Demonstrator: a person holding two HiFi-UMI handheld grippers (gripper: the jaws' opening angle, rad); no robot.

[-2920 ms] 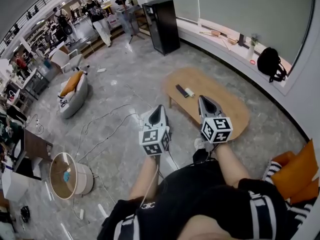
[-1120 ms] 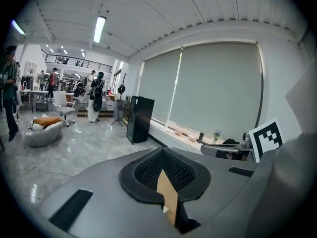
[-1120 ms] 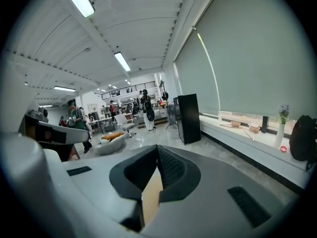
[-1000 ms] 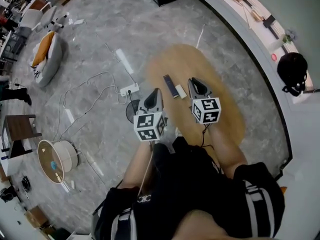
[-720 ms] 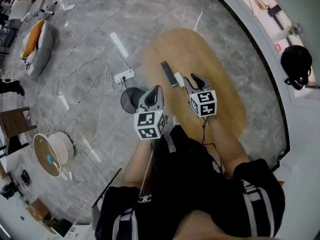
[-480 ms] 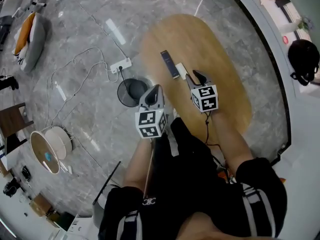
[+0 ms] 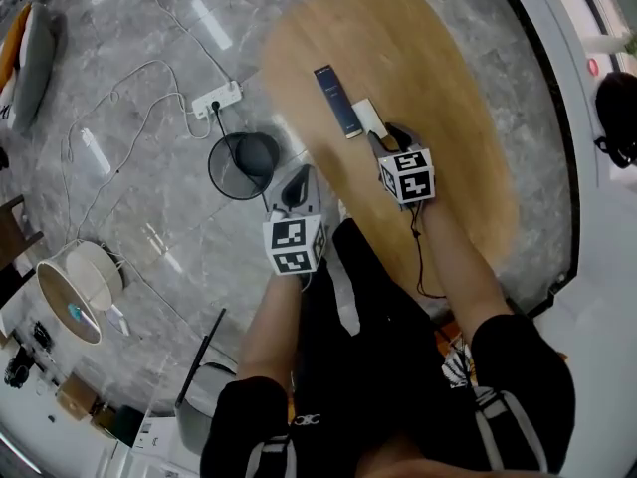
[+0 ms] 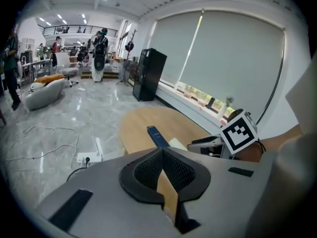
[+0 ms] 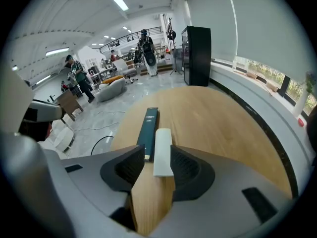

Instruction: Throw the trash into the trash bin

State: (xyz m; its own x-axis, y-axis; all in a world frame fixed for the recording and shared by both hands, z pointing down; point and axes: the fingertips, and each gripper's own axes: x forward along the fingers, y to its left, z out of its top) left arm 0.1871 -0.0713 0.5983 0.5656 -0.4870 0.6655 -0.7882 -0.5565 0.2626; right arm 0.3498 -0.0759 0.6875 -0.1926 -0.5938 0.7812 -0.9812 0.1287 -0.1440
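- The right tool [image 9: 157, 158] hangs low over the worktop [image 9: 213, 118] with its jaws opening. The near end of a slim white box [image 9: 162, 150] lies between them, and the pads are not yet pressing on it.
- That white box is probably the trash to take first. A long dark blue box [image 9: 148, 130] lies right alongside it, its near end by the other jaw's tip; I cannot tell whether the two touch.
- To grip well, slide that jaw's tip down between the two boxes so it doesn't land on the blue one. Then close squarely across the white box's narrow width.
- The left tool [image 8: 162, 152] has its jaws together with nothing in them, off the worktop's edge.
- The trash bin [image 7: 242, 165] stands on the floor just beside the worktop, on the left tool's side. Lift the box clear of the edge before swinging it across, and let go only once it is over the bin's mouth.
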